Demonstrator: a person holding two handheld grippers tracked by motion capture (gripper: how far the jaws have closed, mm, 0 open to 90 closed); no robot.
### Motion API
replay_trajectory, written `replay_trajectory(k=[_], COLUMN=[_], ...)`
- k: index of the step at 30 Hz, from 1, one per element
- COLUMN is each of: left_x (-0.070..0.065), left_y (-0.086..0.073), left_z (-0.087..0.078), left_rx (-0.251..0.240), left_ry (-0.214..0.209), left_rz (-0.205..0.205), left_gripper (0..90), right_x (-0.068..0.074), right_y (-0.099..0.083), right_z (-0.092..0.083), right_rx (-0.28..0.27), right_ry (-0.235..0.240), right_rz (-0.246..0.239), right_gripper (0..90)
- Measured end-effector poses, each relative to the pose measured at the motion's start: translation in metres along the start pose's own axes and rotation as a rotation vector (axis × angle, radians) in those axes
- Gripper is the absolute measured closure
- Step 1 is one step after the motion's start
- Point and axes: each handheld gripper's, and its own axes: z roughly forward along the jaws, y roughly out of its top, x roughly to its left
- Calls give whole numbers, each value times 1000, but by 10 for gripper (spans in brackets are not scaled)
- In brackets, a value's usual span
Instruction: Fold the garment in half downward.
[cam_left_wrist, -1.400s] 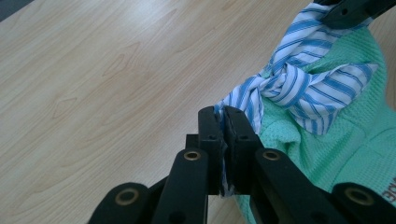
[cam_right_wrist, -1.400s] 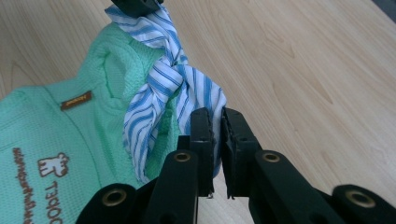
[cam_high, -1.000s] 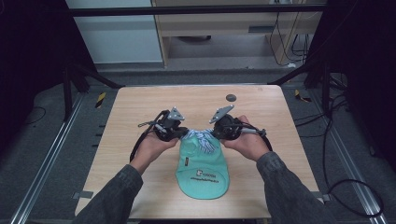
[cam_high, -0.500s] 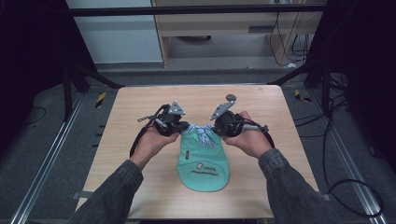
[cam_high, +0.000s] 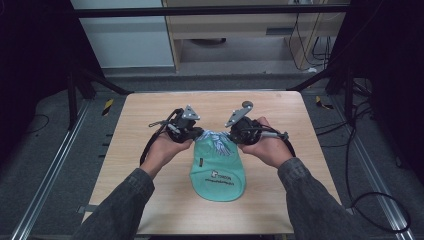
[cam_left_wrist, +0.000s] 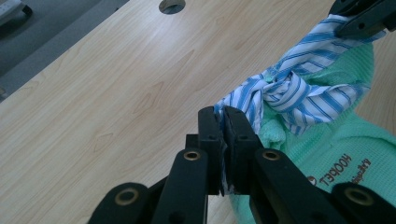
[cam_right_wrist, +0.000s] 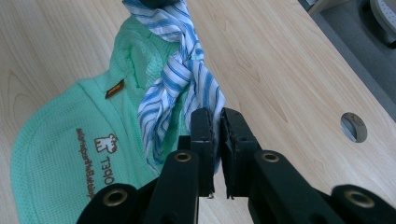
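Both clamped on striped ties (cam_left_wrist: 289, 93) of green bib (cam_high: 219, 170): left gripper (cam_left_wrist: 223, 122), right gripper (cam_right_wrist: 215, 122). Risk: uneven pull, knot slipping loose.

Bright tabletop, dark surroundings; gripper views sharp.

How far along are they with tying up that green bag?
Looks mostly done: the striped ties already cross in a knot above the green bag. In hand: the left gripper and right gripper each pinch one tie end, held out to opposite sides. Probably left: snug the knot and let go.
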Motion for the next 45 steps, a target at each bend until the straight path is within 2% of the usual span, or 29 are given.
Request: replay_trajectory(k=[14, 20, 36, 45], left_x=[-4, -7, -5, -3], left_y=[7, 9, 11, 17], left_z=[-1, -4, -5, -7], left_rx=[-9, -14, -17, -27], left_ry=[3, 17, 14, 29], left_rz=[23, 35, 40, 46], left_gripper=[865, 866, 866, 866], right_x=[-5, -5, -8, -15], right_y=[-4, -3, -2, 1], right_z=[-4, -3, -1, -4], right_rx=[-2, 7, 8, -5], right_ry=[-10, -16, -28, -43], right_rz=[0, -9, -13, -6], right_gripper=[839, 839, 841, 841])
